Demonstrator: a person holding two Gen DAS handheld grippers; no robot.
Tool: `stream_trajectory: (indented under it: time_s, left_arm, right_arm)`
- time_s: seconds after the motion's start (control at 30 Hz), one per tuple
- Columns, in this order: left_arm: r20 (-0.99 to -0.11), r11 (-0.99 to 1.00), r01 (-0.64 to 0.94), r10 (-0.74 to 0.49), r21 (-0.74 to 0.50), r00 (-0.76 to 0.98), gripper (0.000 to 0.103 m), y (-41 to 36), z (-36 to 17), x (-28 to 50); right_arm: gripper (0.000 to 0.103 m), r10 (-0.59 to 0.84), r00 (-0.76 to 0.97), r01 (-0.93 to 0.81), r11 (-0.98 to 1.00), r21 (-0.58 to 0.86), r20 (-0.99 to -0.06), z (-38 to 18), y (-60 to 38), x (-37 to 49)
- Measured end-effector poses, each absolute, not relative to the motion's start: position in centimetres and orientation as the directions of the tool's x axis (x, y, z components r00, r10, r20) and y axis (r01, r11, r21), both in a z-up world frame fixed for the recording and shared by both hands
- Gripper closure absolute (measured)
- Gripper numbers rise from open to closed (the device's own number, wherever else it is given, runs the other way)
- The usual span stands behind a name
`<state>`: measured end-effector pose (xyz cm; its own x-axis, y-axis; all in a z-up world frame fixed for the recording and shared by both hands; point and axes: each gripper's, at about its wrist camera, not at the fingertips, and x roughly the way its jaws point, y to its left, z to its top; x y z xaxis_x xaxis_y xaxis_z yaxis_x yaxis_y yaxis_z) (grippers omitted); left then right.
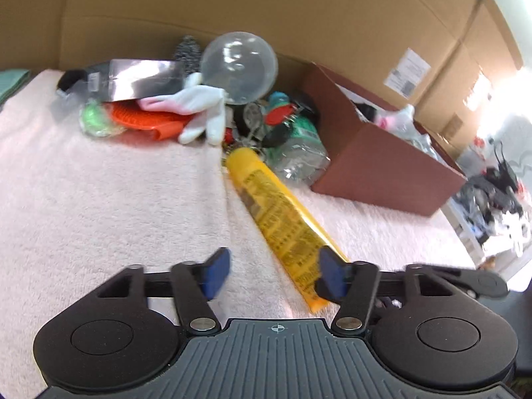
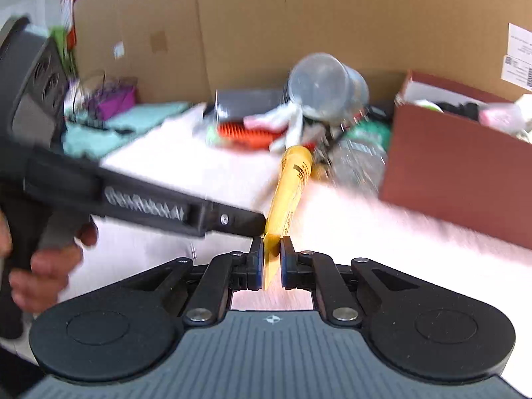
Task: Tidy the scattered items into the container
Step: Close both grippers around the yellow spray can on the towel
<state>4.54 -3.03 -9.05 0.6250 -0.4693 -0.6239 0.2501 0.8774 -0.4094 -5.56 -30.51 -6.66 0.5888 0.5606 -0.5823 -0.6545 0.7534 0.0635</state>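
A yellow tube (image 1: pixel 279 219) lies on the pink towel (image 1: pixel 99 199), its cap toward a pile of items. My left gripper (image 1: pixel 276 274) is open, its blue pads either side of the tube's flat end without clamping it. My right gripper (image 2: pixel 272 259) is shut on the yellow tube's (image 2: pixel 289 186) flat end. The brown box (image 1: pixel 372 163) stands to the right, with items inside; it also shows in the right wrist view (image 2: pixel 459 179). The left gripper's body (image 2: pixel 133 196) crosses the right wrist view at the left.
The pile holds a clear plastic ball (image 1: pixel 237 66), a white glove (image 1: pixel 199 106), an orange ridged item (image 1: pixel 146 118), a silver pouch (image 1: pixel 143 78) and a crumpled clear bottle (image 1: pixel 299 156). Cardboard walls (image 1: pixel 266 10) stand behind. Teal cloth (image 2: pixel 109 129) lies at the left.
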Motion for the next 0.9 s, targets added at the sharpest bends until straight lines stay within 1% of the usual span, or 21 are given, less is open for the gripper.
stream_trajectory:
  time_s: [0.1, 0.13, 0.2, 0.3, 0.43, 0.53, 0.6, 0.63, 0.67, 0.77, 0.8, 0.83, 0.87, 0.9]
  left_arm:
    - [-0.620, 0.867, 0.220, -0.478, -0.448, 0.622, 0.024, -2.9, -8.7, 6.0]
    - [-0.622, 0.866, 0.219, -0.479, -0.448, 0.619, 0.024, -3.1, -8.5, 6.5]
    - [-0.635, 0.871, 0.223, -0.475, -0.438, 0.609, 0.024, -3.8, -8.4, 7.7]
    - [-0.651, 0.879, 0.246, -0.470, -0.409, 0.596, 0.025, -5.2, -8.4, 9.6]
    - [-0.694, 0.889, 0.246, -0.456, -0.386, 0.557, 0.026, -6.7, -9.7, 11.9]
    - [-0.696, 0.900, 0.254, -0.435, -0.355, 0.571, 0.024, -7.4, -9.8, 12.3]
    - [-0.704, 0.906, 0.261, -0.423, -0.333, 0.571, 0.025, -7.8, -9.8, 12.3]
    - [-0.711, 0.914, 0.265, -0.406, -0.308, 0.574, 0.031, -8.0, -9.7, 12.2]
    - [-0.715, 0.918, 0.273, -0.394, -0.286, 0.577, 0.040, -8.1, -9.6, 12.1]
    - [-0.718, 0.914, 0.277, -0.405, -0.297, 0.566, 0.042, -7.8, -9.6, 12.1]
    - [-0.717, 0.913, 0.276, -0.406, -0.300, 0.567, 0.042, -7.8, -9.6, 12.1]
    - [-0.715, 0.914, 0.275, -0.404, -0.298, 0.570, 0.039, -7.8, -9.7, 12.2]
    - [-0.713, 0.913, 0.278, -0.407, -0.299, 0.571, 0.031, -7.8, -9.7, 12.2]
    - [-0.713, 0.915, 0.275, -0.403, -0.296, 0.574, 0.030, -8.0, -9.8, 12.3]
  right_arm:
    - [0.081, 0.542, 0.603, -0.650, 0.759, 0.033, -0.585, -6.9, -30.2, -5.4]
    - [0.072, 0.547, 0.601, -0.650, 0.759, 0.042, -0.583, -7.0, -30.0, -5.1]
    - [0.065, 0.558, 0.587, -0.641, 0.763, 0.083, -0.587, -7.3, -30.1, -4.3]
    - [0.065, 0.560, 0.587, -0.623, 0.774, 0.116, -0.585, -7.7, -29.9, -3.2]
    - [0.065, 0.559, 0.583, -0.606, 0.783, 0.143, -0.590, -8.0, -30.0, -1.8]
    - [0.065, 0.574, 0.565, -0.616, 0.771, 0.159, -0.593, -8.0, -30.1, -1.4]
    - [0.065, 0.575, 0.560, -0.622, 0.768, 0.156, -0.596, -8.0, -29.9, -1.0]
    - [0.065, 0.575, 0.558, -0.622, 0.767, 0.156, -0.599, -8.0, -29.7, -0.8]
    - [0.065, 0.574, 0.554, -0.623, 0.766, 0.156, -0.603, -8.2, -29.5, -0.6]
    - [0.064, 0.581, 0.538, -0.631, 0.758, 0.165, -0.611, -8.4, -29.3, -0.3]
    - [0.064, 0.588, 0.531, -0.635, 0.753, 0.173, -0.611, -8.4, -29.4, -0.3]
    - [0.064, 0.591, 0.526, -0.637, 0.750, 0.177, -0.612, -8.4, -29.5, -0.3]
    - [0.064, 0.593, 0.522, -0.637, 0.749, 0.182, -0.613, -8.4, -29.5, -0.2]
    - [0.064, 0.594, 0.519, -0.634, 0.750, 0.189, -0.614, -8.4, -29.6, 0.0]
